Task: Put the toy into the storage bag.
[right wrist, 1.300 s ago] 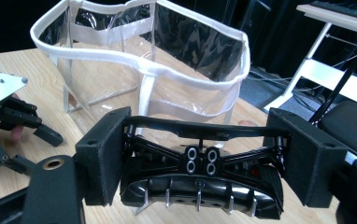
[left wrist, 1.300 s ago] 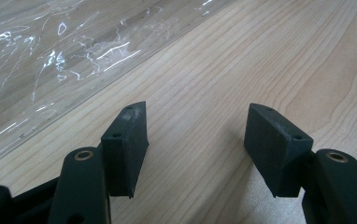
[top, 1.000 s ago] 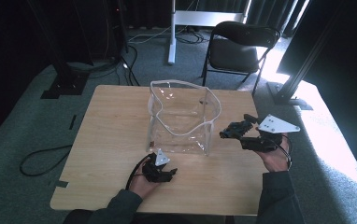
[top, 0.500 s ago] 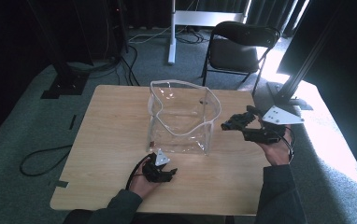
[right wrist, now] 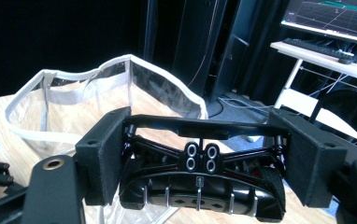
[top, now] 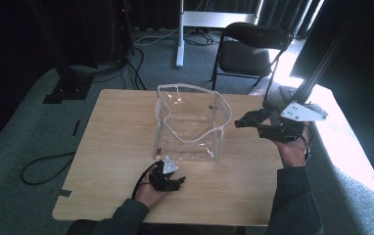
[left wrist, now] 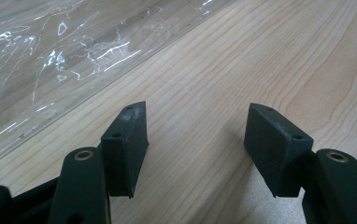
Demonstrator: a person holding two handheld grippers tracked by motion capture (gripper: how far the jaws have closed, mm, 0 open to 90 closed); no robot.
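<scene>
One clear plastic bag [top: 191, 122] on tabletop [top: 111, 147]; left gripper [left wrist: 195, 140] released, right gripper [right wrist: 200, 154] clamping one black toy car [right wrist: 200, 186], probably.

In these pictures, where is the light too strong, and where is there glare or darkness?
High view: sunlight burns out the floor at right, background dark. Left gripper view: white glints on the clear bag, table sharp. Right gripper view: black toy car sharp, background dim.

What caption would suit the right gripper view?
Right gripper clamps a black toy car before the clear bag.
</scene>
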